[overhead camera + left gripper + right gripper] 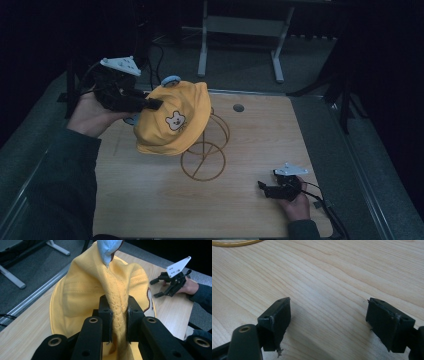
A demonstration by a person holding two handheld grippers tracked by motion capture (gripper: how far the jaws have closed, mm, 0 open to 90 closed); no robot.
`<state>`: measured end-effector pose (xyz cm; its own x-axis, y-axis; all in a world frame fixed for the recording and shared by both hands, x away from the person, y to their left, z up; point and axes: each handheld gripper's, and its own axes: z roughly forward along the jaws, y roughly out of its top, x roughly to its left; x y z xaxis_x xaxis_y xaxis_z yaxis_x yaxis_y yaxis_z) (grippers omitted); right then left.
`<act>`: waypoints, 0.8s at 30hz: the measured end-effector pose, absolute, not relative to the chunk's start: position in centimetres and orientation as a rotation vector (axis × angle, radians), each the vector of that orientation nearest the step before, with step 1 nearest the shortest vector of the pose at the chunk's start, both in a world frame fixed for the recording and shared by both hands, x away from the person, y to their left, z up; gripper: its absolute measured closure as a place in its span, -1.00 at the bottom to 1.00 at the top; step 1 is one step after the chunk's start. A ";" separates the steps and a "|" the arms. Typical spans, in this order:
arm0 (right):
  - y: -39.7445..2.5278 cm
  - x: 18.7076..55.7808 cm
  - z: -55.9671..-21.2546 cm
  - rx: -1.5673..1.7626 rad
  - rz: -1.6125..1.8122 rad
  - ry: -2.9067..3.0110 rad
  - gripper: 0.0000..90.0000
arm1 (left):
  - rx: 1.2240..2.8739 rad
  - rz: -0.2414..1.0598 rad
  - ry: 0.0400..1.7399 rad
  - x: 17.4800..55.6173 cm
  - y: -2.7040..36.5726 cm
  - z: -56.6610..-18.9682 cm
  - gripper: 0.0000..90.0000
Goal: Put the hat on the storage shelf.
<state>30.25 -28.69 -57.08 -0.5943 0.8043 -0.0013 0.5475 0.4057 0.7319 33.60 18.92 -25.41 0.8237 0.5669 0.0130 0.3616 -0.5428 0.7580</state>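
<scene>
A yellow child's hat [172, 117] with a small bear face on it hangs over the top of a gold wire stand [204, 157] in the middle of the wooden table. My left gripper [152, 104] is shut on a fold of the hat's left side; in the left gripper view the yellow cloth [119, 315] is pinched between the two black jaws, and a light blue ear [107, 250] sticks up beyond. My right gripper [264, 187] rests low on the table at the front right, open, with bare wood between its jaws [328, 315].
The wooden table [260, 140] has a small round hole [238, 107] near its far edge. A grey metal frame [240, 30] stands on the floor behind the table. Dark stand legs [345, 100] are at the right.
</scene>
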 end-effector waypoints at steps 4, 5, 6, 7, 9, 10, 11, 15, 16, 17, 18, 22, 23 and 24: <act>-28.7 30.3 -57.1 1.165 1.006 2.313 -0.55 | 2.211 0.320 0.673 34.1 18.1 -25.4 0.74; -28.7 30.3 -57.1 1.165 1.006 2.313 -0.55 | 2.216 0.319 0.671 34.3 17.8 -25.5 0.74; -28.7 30.3 -57.1 1.166 1.006 2.313 -0.56 | 2.223 0.318 0.670 34.5 17.6 -25.5 0.74; -28.7 30.3 -57.1 1.165 1.006 2.313 -0.56 | 2.231 0.319 0.669 34.6 17.3 -25.6 0.74; -28.7 30.3 -57.1 1.165 1.006 2.313 -0.56 | 2.243 0.325 0.666 34.9 16.8 -25.7 0.74; -28.7 30.3 -57.1 1.165 1.006 2.313 -0.55 | 2.252 0.325 0.659 35.0 16.5 -25.7 0.74; -28.7 30.3 -57.1 1.165 1.006 2.313 -0.56 | 2.255 0.327 0.653 35.0 16.2 -25.7 0.73; -28.7 30.3 -57.1 1.165 1.006 2.313 -0.56 | 2.272 0.328 0.641 35.5 15.1 -25.6 0.73; -28.7 30.3 -57.1 1.165 1.006 2.313 -0.56 | 2.280 0.331 0.638 35.6 14.8 -25.5 0.73; -28.7 30.2 -57.1 1.169 1.006 2.314 -0.56 | 2.285 0.334 0.637 35.7 14.6 -25.5 0.72; -28.7 30.2 -57.1 1.169 1.006 2.314 -0.56 | 2.288 0.335 0.635 35.9 14.3 -25.5 0.72; -28.7 30.2 -57.1 1.169 1.003 2.314 -0.56 | 2.305 0.324 0.625 36.4 13.3 -25.5 0.71; -28.7 30.2 -57.1 1.169 1.004 2.314 -0.56 | 2.305 0.317 0.621 36.5 13.0 -25.6 0.71; -28.7 30.2 -57.1 1.169 1.005 2.313 -0.56 | 2.308 0.313 0.617 36.6 12.6 -25.6 0.71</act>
<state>30.25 -28.68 -57.07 -0.5928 0.8053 -0.0002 0.5492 0.4045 0.7313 36.64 12.61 -25.61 0.8562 0.5145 0.0461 0.3405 -0.6292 0.6987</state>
